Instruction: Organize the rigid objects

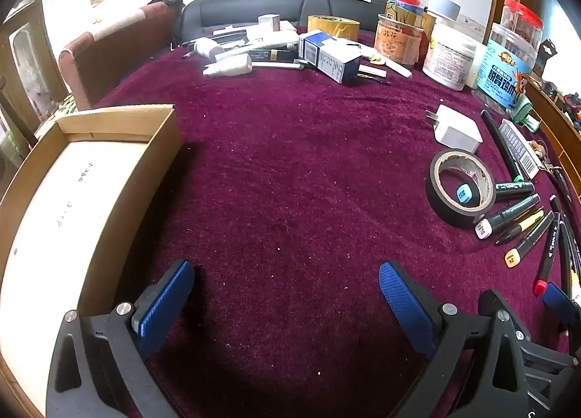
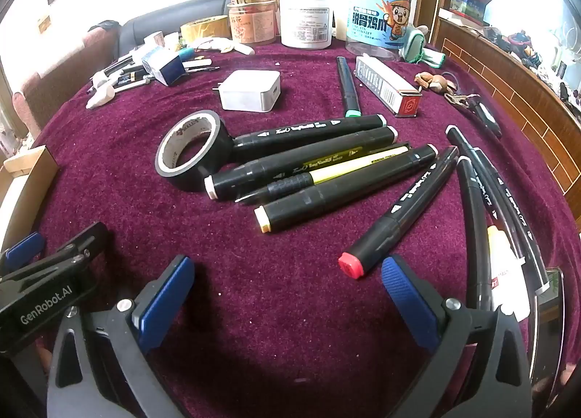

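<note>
At far left we see the cardboard box (image 1: 109,178). Our left gripper (image 1: 287,287) hovers wide and empty over the purple cloth (image 1: 290,163). Then come the tape roll (image 2: 192,153) and markers (image 2: 312,163), just beyond our right gripper (image 2: 287,283), also spread wide, holding nothing.

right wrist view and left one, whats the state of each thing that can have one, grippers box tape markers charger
left gripper: open, nothing between the pads
right gripper: open, holding nothing
cardboard box: open-topped, nothing visible inside
black tape roll: lying flat on the cloth
red-tipped marker: capped, lying flat
white charger: unplugged, prongs out
</note>
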Demonstrator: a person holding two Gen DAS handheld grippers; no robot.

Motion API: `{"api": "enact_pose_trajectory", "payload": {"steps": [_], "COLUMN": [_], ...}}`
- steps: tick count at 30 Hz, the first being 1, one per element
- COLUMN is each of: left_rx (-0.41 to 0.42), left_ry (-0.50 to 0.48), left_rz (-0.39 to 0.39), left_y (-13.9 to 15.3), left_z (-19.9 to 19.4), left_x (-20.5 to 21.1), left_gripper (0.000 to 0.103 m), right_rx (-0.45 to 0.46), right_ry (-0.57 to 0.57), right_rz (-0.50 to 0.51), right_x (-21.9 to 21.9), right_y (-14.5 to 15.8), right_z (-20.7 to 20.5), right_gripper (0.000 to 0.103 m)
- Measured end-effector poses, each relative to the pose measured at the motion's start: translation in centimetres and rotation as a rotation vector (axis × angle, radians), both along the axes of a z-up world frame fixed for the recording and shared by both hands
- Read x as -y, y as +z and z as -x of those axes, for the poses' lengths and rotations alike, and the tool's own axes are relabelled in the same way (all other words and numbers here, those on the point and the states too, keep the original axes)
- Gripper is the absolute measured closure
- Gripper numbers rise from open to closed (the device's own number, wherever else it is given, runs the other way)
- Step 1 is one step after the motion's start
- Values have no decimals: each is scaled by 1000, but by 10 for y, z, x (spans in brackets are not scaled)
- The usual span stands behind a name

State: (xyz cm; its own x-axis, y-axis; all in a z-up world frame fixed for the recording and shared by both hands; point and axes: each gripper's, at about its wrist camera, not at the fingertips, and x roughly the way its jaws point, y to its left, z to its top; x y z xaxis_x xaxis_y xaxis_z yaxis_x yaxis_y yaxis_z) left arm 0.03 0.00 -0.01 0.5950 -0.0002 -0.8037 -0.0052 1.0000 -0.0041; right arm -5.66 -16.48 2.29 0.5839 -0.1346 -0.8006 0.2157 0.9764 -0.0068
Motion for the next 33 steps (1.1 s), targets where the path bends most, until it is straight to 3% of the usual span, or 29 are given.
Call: {"api": "enact_pose_trajectory", "payload": {"steps": [20,33], "left_rx": [-31,-40], "left_ry": [-35,-37], "left_rz": [-5,-9], "left_y": [0,2], "left_z": [2,5], "left_x": [-3,-3], "left_gripper": [0,0], "right_rx": [2,-64], "right_ry": [3,57], "right_rz": [-3,-2], "right_x": [1,-1], "right_y": [0,1], "right_z": [1,-1], "right_gripper": [0,1]}}
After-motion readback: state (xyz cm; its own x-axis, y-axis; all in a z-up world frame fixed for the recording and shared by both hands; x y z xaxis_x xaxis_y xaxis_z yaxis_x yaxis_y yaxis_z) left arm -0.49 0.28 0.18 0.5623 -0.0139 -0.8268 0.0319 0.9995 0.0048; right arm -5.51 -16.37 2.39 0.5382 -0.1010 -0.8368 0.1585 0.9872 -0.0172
